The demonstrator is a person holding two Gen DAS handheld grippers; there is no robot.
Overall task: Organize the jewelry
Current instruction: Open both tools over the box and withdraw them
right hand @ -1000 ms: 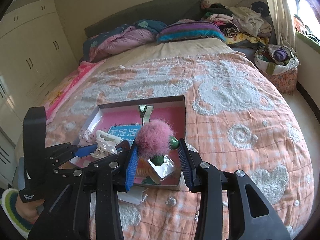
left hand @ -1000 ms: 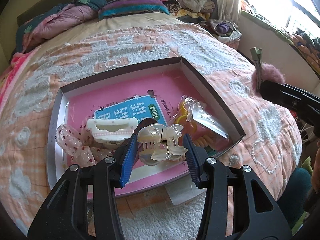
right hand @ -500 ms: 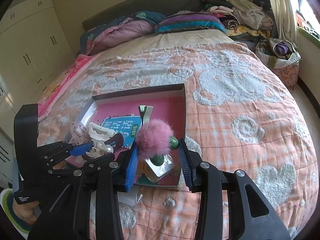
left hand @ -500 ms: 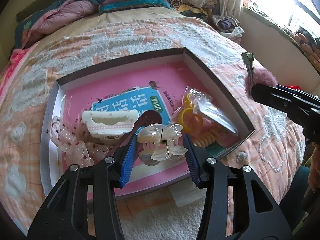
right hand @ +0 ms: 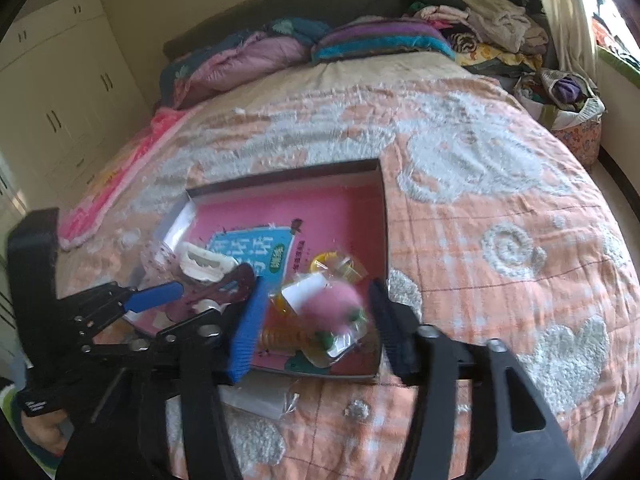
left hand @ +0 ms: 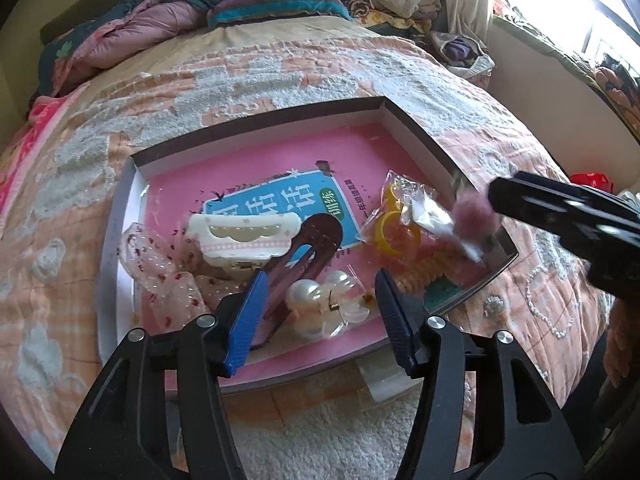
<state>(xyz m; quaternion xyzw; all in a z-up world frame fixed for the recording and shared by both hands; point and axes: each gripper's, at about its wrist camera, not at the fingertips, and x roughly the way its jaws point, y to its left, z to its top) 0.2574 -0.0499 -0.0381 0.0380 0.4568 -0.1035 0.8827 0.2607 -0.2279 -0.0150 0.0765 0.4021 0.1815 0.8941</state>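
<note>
A shallow box (left hand: 132,216) with a pink floor lies on the bed; it also shows in the right wrist view (right hand: 382,208). My left gripper (left hand: 318,304) is open, and the clear pearly claw clip (left hand: 326,310) lies loose on the box floor between its fingers. My right gripper (right hand: 312,316) is open, and the blurred pink pom-pom hair clip (right hand: 332,306) sits between its fingers over the box's near right corner, on a clear bag of yellow hair ties (right hand: 332,268). In the left wrist view the pom-pom (left hand: 474,218) shows by the right gripper's finger.
The box also holds a white claw clip (left hand: 240,240), a dark red clip (left hand: 308,240), a sheer dotted bow (left hand: 160,276) and a blue label (left hand: 280,204). The peach bedspread (right hand: 500,208) surrounds it. Pillows and clothes lie at the far end.
Both grippers opened. The pearly claw clip dropped from the left gripper onto the box floor. The right gripper moved over the box and the pom-pom clip came free.
</note>
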